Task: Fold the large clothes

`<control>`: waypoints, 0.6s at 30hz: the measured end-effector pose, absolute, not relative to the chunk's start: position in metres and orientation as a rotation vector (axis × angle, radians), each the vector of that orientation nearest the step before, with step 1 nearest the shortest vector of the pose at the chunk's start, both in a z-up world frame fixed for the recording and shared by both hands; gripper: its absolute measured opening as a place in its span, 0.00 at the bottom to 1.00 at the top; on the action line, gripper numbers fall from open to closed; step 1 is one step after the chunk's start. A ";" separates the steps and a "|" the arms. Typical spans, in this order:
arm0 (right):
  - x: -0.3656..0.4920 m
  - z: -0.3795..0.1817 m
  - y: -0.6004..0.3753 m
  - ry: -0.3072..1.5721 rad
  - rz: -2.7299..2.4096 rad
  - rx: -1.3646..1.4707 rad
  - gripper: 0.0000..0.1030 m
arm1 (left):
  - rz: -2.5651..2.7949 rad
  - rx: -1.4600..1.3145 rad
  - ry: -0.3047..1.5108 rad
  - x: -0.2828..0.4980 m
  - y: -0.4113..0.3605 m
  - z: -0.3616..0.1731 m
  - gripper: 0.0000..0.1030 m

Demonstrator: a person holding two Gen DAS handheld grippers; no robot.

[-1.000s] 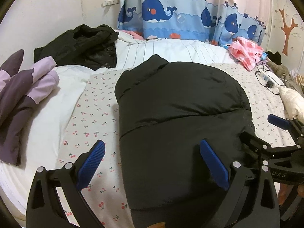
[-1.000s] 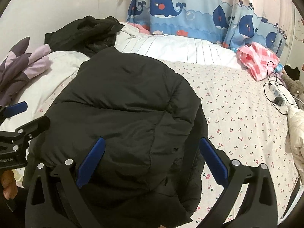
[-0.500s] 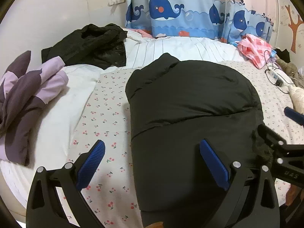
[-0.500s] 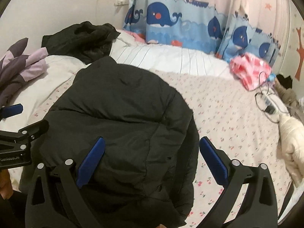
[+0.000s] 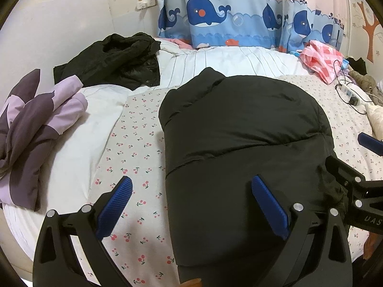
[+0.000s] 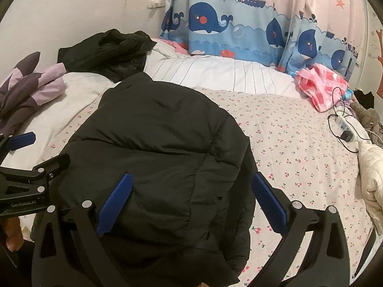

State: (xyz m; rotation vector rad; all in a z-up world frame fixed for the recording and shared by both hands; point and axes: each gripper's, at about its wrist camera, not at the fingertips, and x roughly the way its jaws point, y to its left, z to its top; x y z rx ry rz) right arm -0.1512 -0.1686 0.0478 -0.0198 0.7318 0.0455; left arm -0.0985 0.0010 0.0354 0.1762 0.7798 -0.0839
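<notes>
A black puffer jacket (image 5: 241, 138) lies folded into a bundle on the cherry-print bedsheet (image 5: 134, 143); it also shows in the right wrist view (image 6: 155, 148). My left gripper (image 5: 191, 208) is open and empty above the jacket's near left edge. My right gripper (image 6: 191, 203) is open and empty above the jacket's near right part. The right gripper shows at the right edge of the left wrist view (image 5: 359, 186), and the left gripper at the left edge of the right wrist view (image 6: 21, 174).
A purple jacket (image 5: 33, 124) and another black jacket (image 5: 112, 59) lie at the bed's left and far left. A pink checked cloth (image 5: 320, 59), a power strip with cables (image 5: 349, 95) and a cream garment (image 6: 371, 174) lie at right. Whale curtain (image 5: 227, 16) behind.
Both grippers have drawn back and risen a little from the jacket, staying open. The jacket lies still.
</notes>
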 end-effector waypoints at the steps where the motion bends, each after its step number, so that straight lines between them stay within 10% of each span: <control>1: -0.152 0.048 -0.169 0.731 0.045 -0.020 0.93 | -0.083 0.177 0.779 -0.099 0.001 0.035 0.93; 18: -0.151 0.048 -0.168 0.731 0.046 -0.022 0.93 | -0.082 0.177 0.779 -0.098 0.001 0.035 0.93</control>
